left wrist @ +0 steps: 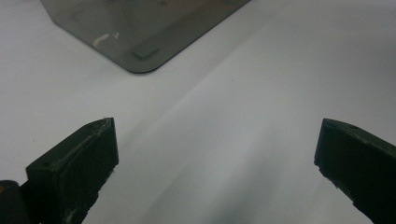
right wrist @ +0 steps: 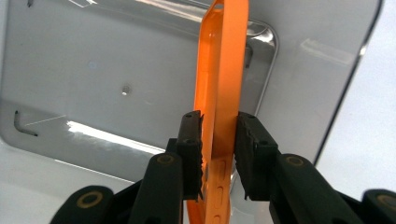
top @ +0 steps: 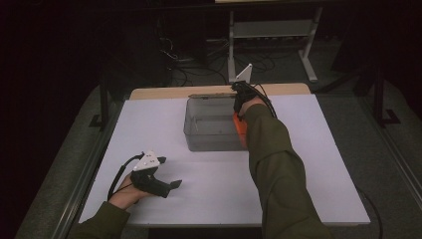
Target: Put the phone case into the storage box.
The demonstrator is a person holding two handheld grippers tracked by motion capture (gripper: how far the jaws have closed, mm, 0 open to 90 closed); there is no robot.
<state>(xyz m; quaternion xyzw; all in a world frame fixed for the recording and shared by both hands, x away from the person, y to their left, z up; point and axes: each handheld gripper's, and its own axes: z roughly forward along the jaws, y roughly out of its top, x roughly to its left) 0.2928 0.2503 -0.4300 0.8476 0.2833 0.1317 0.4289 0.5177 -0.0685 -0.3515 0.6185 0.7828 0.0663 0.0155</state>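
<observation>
Right gripper view looks straight down into a clear grey plastic bin (right wrist: 93,70), and the right gripper (right wrist: 218,154) has its two black jaws closed on a flat orange plastic piece (right wrist: 223,70). That piece stands on edge, running from between the jaws toward the bin's floor, close to one of the bin's rounded corners.

High view places the bin (top: 211,124) at the middle of the far half of the white table (top: 298,189). The right gripper (top: 242,97) is over the bin's right far corner, with the orange piece (top: 240,128) showing just beside the olive sleeve (top: 276,169).

The left gripper (top: 171,185) rests low at the near left of the table, well apart from the bin. Left gripper view shows its jaws spread wide over bare table, gripping nothing, with a bin corner (left wrist: 140,42) farther off.
</observation>
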